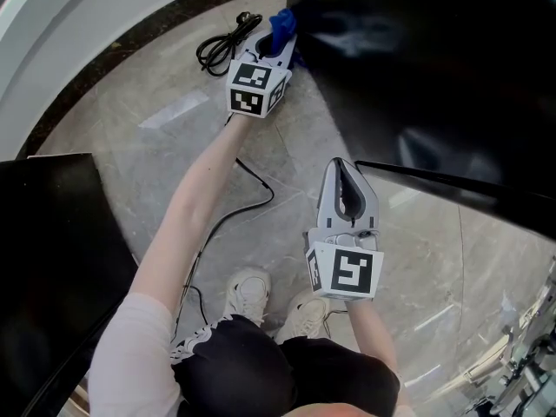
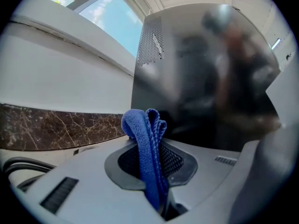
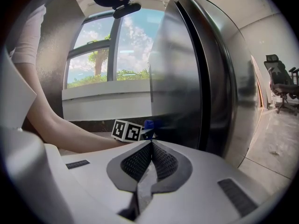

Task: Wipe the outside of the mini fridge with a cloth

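The mini fridge (image 1: 417, 68) is a dark, glossy box filling the upper right of the head view. My left gripper (image 1: 276, 43) is shut on a folded blue cloth (image 1: 281, 26) and holds it low against the fridge's side near the floor. In the left gripper view the blue cloth (image 2: 148, 148) stands up between the jaws, with the fridge's side panel (image 2: 201, 78) just ahead. My right gripper (image 1: 345, 179) is shut and holds nothing, hovering in front of the fridge's door corner. The right gripper view shows the fridge door (image 3: 196, 73) and the left gripper's marker cube (image 3: 127, 131).
A coiled black power cable (image 1: 224, 46) lies on the marble floor left of the cloth, and a thin cable (image 1: 228, 220) runs back toward the person's shoes (image 1: 250, 294). A dark cabinet (image 1: 52, 259) stands at the left. An office chair (image 3: 280, 80) is far right.
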